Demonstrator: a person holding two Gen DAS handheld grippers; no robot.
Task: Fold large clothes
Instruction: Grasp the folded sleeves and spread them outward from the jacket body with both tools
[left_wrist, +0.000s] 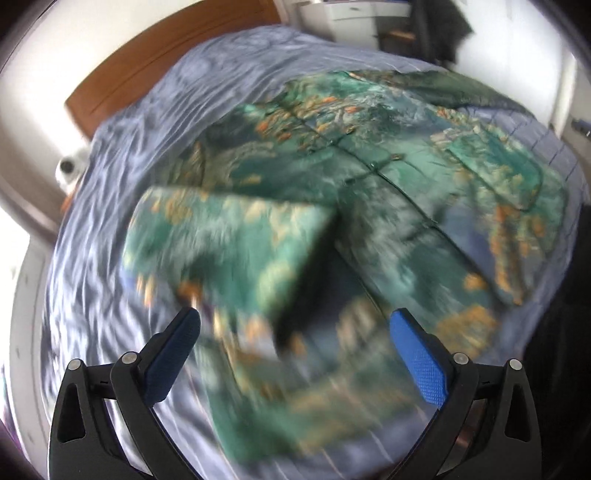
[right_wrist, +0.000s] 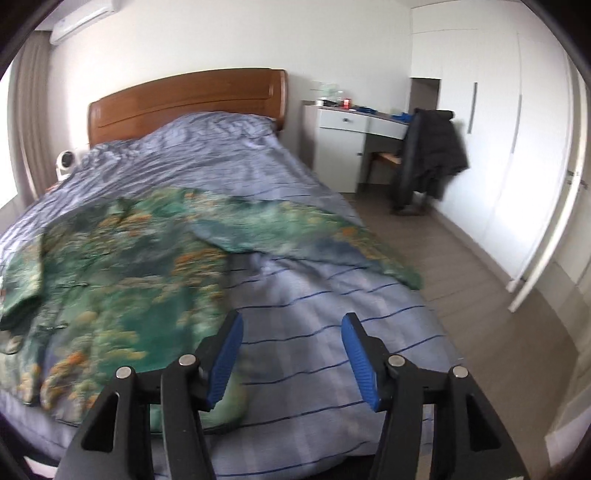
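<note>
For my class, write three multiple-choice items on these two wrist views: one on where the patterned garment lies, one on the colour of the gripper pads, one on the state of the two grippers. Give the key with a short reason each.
1. Where does the green patterned garment lie?
A. On the bed's blue-grey cover
B. On the floor
C. Over the chair

2. What colour are the pads on the gripper fingers?
A. Red
B. Blue
C. Yellow

3. What state are the left gripper and the right gripper in?
A. Both shut on cloth
B. One open, one shut
C. Both open, holding nothing

Key:
1 A, the garment is spread across the cover in both views.
2 B, each finger carries a blue textured pad.
3 C, a wide gap shows between each pair of fingers and no cloth is pinched.
</note>
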